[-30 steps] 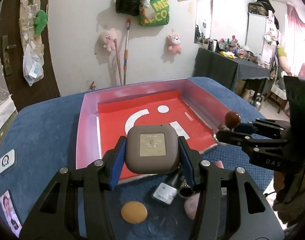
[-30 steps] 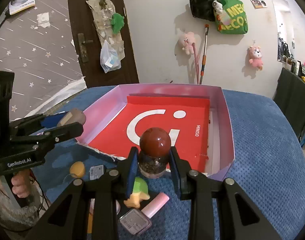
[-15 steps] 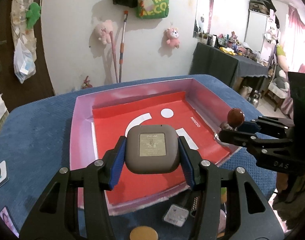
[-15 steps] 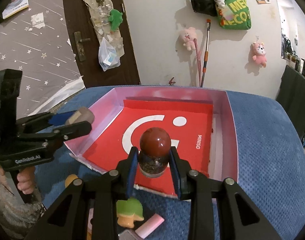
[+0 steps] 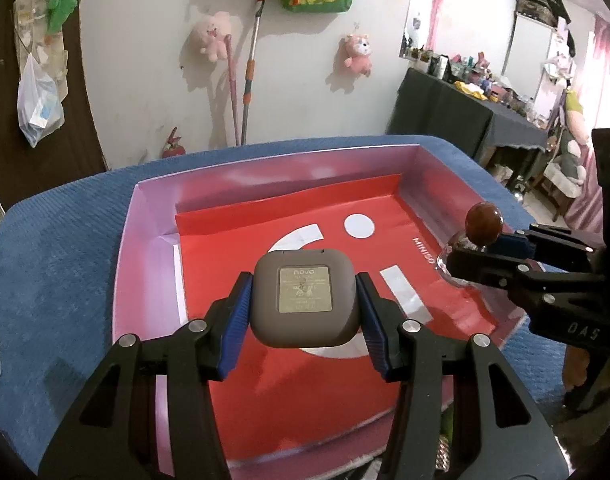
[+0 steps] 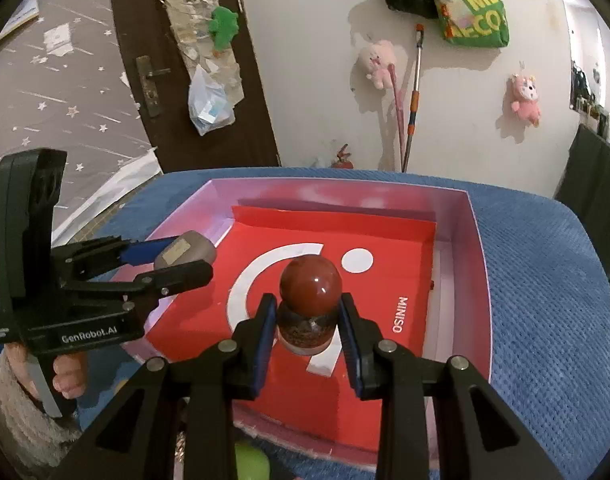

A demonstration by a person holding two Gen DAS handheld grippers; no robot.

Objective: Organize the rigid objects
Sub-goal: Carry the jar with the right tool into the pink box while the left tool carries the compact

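Both tools now over tray (image 5: 145,216)

Both grippers have travelled forward from the clutter on the blue cloth to above the pink tray (image 5: 145,240). The loose items that lay beneath them have almost all slipped from view.

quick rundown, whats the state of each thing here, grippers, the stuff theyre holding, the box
left gripper: shut on the grey case, above the box
grey case: closed, held off the floor of the box, label side facing the camera
right gripper: shut on the small bottle
small bottle: upright, round red cap on, held above the box
box: open, red sheet on its floor, nothing on it
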